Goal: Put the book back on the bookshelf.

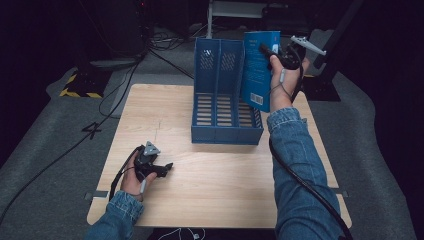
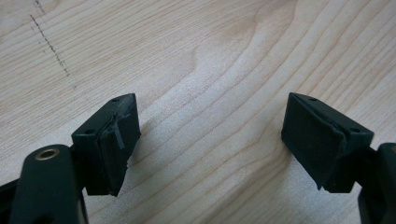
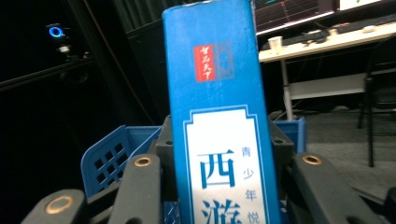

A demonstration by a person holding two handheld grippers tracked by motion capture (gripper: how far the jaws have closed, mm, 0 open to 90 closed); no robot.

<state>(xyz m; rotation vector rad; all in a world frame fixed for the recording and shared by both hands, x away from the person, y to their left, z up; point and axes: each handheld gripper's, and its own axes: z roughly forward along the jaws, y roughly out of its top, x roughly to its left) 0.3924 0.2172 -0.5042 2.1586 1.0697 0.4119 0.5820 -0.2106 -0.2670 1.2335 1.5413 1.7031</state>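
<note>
Clamping a blue book (image 1: pixel 257 70) upright (over the file rack (image 1: pixel 220 107)), right gripper (image 1: pixel 267 50); left gripper (image 1: pixel 167 167) spread wide, empty.

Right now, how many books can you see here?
1. The blue book is held upright in the right gripper, above the right end of the blue file rack at the back of the table. Parts of the rack's slots are hidden behind it.

Grey carpet (image 1: pixel 45 140) surrounds the wooden table (image 1: pixel 220 185) in a dark room.
</note>
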